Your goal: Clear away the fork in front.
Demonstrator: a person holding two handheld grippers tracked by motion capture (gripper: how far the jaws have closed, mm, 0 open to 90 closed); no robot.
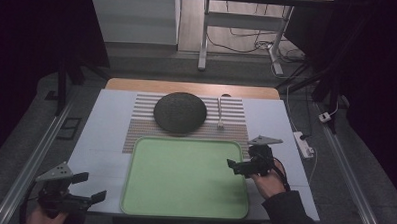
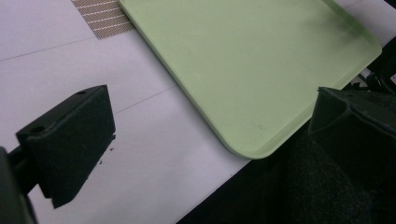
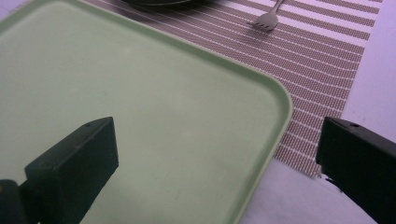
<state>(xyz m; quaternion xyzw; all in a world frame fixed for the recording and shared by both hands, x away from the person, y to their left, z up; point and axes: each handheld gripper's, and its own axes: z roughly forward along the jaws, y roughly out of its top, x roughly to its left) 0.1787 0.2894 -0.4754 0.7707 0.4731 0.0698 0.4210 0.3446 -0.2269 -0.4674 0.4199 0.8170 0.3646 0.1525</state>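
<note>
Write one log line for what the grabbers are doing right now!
left gripper: open, off tray corner | right gripper: open, over green tray right edge | plate, fork: untouched

text: none legible | labels: none | numbers: none | signs: none

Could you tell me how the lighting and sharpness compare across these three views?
High view: dim, with dark corners; the green tray and dark plate are readable, the fork small and soft. Left gripper view: brighter and even, tray rim fairly crisp, no hard glare. Right gripper view: bright, the striped placemat sharp, the near black jaws slightly soft.
</note>
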